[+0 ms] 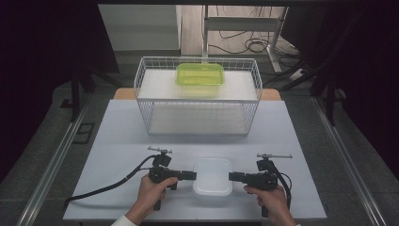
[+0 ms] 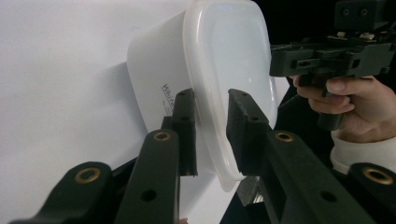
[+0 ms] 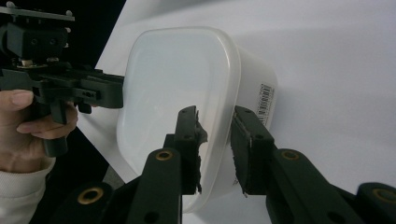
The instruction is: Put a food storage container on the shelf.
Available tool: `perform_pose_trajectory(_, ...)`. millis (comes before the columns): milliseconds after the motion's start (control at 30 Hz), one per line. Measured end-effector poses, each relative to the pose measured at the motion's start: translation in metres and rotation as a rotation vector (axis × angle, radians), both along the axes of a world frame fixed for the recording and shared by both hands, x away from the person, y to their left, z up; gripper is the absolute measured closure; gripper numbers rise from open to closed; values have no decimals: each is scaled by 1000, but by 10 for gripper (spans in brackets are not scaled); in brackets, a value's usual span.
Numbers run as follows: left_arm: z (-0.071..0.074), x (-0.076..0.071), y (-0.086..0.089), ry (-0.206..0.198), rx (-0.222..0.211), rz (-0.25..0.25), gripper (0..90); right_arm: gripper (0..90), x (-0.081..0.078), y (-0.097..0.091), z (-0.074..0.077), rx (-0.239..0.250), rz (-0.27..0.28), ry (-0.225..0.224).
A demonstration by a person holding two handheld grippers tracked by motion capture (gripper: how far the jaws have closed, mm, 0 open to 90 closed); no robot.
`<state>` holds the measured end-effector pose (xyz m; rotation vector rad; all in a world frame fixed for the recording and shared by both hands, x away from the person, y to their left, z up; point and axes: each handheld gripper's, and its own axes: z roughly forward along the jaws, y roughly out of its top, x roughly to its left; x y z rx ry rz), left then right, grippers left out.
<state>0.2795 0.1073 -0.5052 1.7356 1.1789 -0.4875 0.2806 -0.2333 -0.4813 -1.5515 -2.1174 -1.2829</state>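
A white lidded plastic container point(image 1: 212, 176) sits at the front middle of the table. My left gripper point(image 1: 194, 175) meets its left side and my right gripper point(image 1: 231, 177) its right side, each held level by a hand. In the left gripper view my left gripper point(image 2: 211, 95) straddles the lid's rim point(image 2: 210, 140), one pad on the lid and one under the lip. The right gripper view shows my right gripper point(image 3: 215, 112) clamped the same way over the opposite rim point(image 3: 219, 154). A green lidded container point(image 1: 200, 75) lies inside a white wire basket point(image 1: 197, 100).
The wire basket stands at the back middle of the pale table point(image 1: 117, 141). Table edges lie close behind both hands. Black cables trail from the left gripper toward the front left corner point(image 1: 103, 188). Dark floor and metal rails flank the table.
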Motion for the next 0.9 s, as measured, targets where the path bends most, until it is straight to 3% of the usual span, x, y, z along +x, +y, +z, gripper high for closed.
perform_pose_trajectory(367,6,-3,3,-41,16,21,786,781,-2,0,3,31,6,-13)
perform_pose_trajectory(667,8,-4,5,-68,34,24,795,793,-4,2,4,31,18,-52)
perform_pose_trajectory(900,13,-6,7,-100,24,23,796,794,-6,3,10,24,28,-92)
